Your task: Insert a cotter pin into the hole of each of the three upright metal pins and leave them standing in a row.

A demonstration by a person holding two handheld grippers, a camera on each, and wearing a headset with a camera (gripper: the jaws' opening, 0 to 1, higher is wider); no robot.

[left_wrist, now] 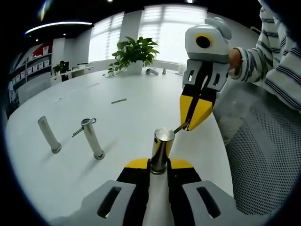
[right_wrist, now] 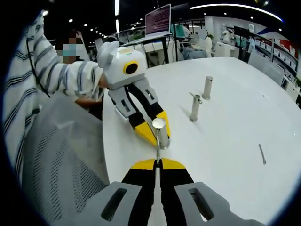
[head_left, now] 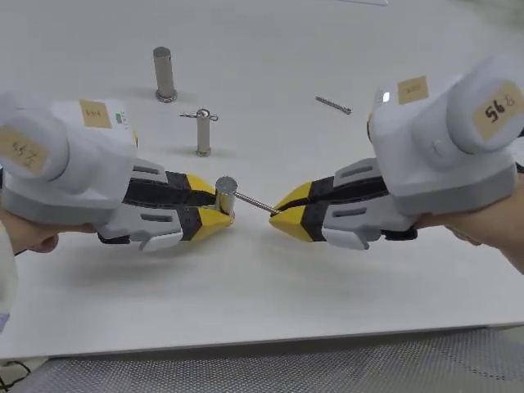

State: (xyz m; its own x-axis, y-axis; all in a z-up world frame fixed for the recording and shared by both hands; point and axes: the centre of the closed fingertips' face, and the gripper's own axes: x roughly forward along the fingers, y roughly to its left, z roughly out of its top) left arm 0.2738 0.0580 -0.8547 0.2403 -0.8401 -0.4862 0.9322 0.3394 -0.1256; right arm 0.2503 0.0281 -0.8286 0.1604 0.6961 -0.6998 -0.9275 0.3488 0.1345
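Okay, the left gripper (head_left: 219, 214) had its yellow-tipped jaws clamped on the foot of a short upright silver metal pin (head_left: 226, 190) near the front of the white table (head_left: 262, 286). It gripped low, probably so the cross hole near the head was left free and the pin could not tip when pushed. The right gripper (head_left: 280, 214) faced it from the opposite side, jaws pinched together on the tail of a thin grey wire cotter pin (head_left: 254, 201), holding it roughly level and aimed at the held pin just under its head. The wire's tip met the pin's side; whether it sat in the hole or passed through I could not tell. Judged step: threading the second cotter. Behind, a second silver metal pin (head_left: 203, 135) stood free with a looped cotter pin (head_left: 199, 115) across its top, so that one looked done. Further back a bare silver metal pin (head_left: 164, 74) stood with nothing in it. A spare loose cotter pin (head_left: 333, 104) lay flat well apart to the right, likely meant for it. The three pins made a rough diagonal, not a tidy row yet. Risk: an off-axis push could bend the wire or skid the pin in the jaws.
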